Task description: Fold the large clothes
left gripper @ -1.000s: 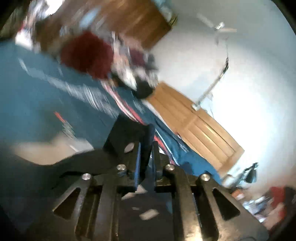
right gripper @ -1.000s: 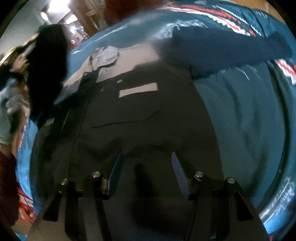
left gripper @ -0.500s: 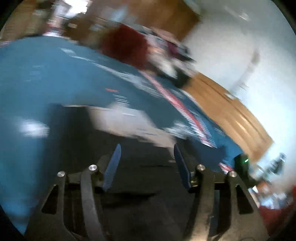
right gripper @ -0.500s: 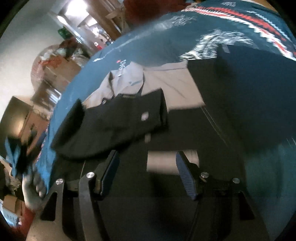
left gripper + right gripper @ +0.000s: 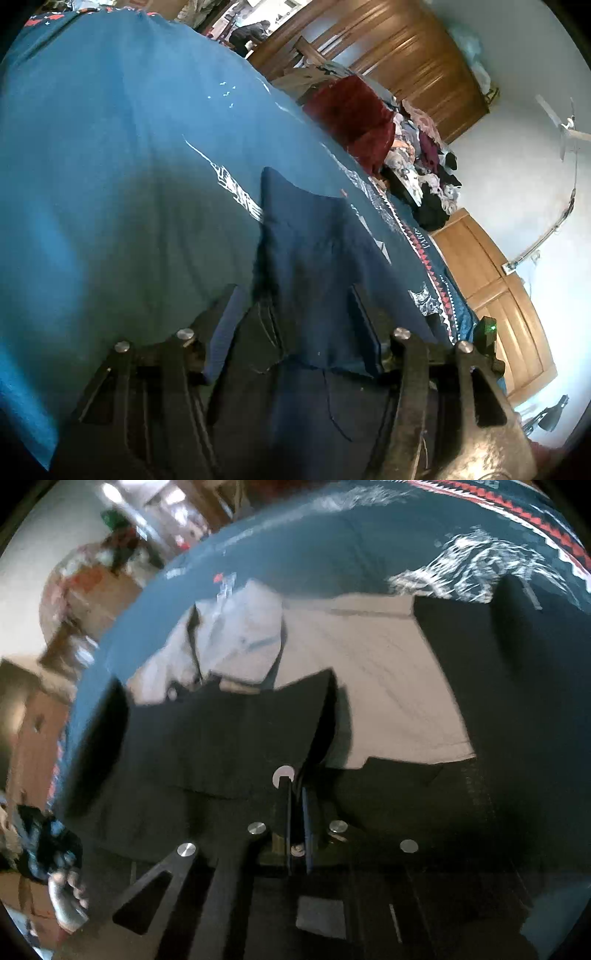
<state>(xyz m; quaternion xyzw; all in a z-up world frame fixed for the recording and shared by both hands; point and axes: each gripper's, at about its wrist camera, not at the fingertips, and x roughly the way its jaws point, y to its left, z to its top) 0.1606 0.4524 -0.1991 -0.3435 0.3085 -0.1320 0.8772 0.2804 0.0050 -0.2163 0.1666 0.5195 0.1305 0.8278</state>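
A large black shirt with a grey upper part and collar (image 5: 369, 672) lies spread on a teal bedspread (image 5: 314, 554). One black sleeve (image 5: 221, 731) is folded across the chest. My right gripper (image 5: 295, 794) is shut on that sleeve's edge, with a fold of cloth rising from its tips. In the left wrist view my left gripper (image 5: 295, 321) stands open low over a dark, stitched part of the shirt (image 5: 314, 240), with nothing between its fingers (image 5: 225, 321).
The bedspread (image 5: 110, 166) has white prints and a red-and-white border (image 5: 424, 251). Beyond it are a red cloth (image 5: 351, 114), a pile of clothes (image 5: 424, 166) and wooden doors (image 5: 498, 295). A hand (image 5: 62, 897) shows at the lower left of the right wrist view.
My left gripper let go of the black sleeve, opened and swung over to another dark part of the shirt. My right gripper closed on the edge of the folded sleeve.
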